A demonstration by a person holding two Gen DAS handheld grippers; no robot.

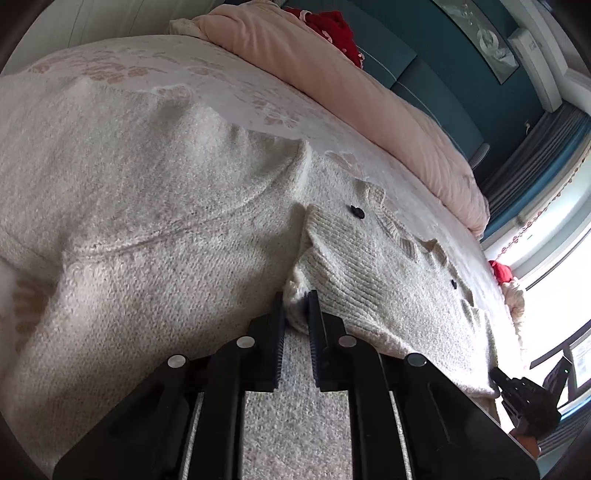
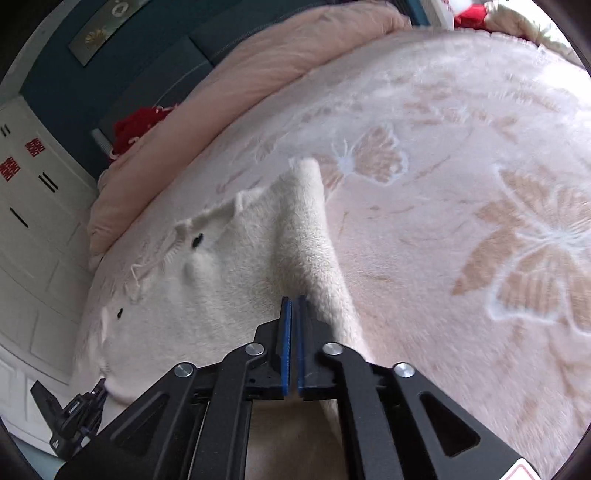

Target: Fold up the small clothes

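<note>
A cream knitted cardigan (image 1: 184, 206) with small dark buttons (image 1: 357, 211) lies spread on the bed. My left gripper (image 1: 296, 297) is shut on a ribbed edge of the cardigan near its middle front. My right gripper (image 2: 294, 300) is shut on the cardigan (image 2: 229, 273) at a raised ridge of fabric that runs away from the jaws. The right gripper also shows in the left wrist view (image 1: 517, 395) at the cardigan's far corner, and the left gripper shows in the right wrist view (image 2: 79, 410) at the lower left.
The bed carries a pale pink blanket with butterfly print (image 2: 480, 184). A folded pink duvet (image 1: 351, 92) and red cloth (image 1: 336, 29) lie along the teal headboard. A white wardrobe (image 2: 33, 221) stands to the left, a bright window (image 1: 561, 280) to the right.
</note>
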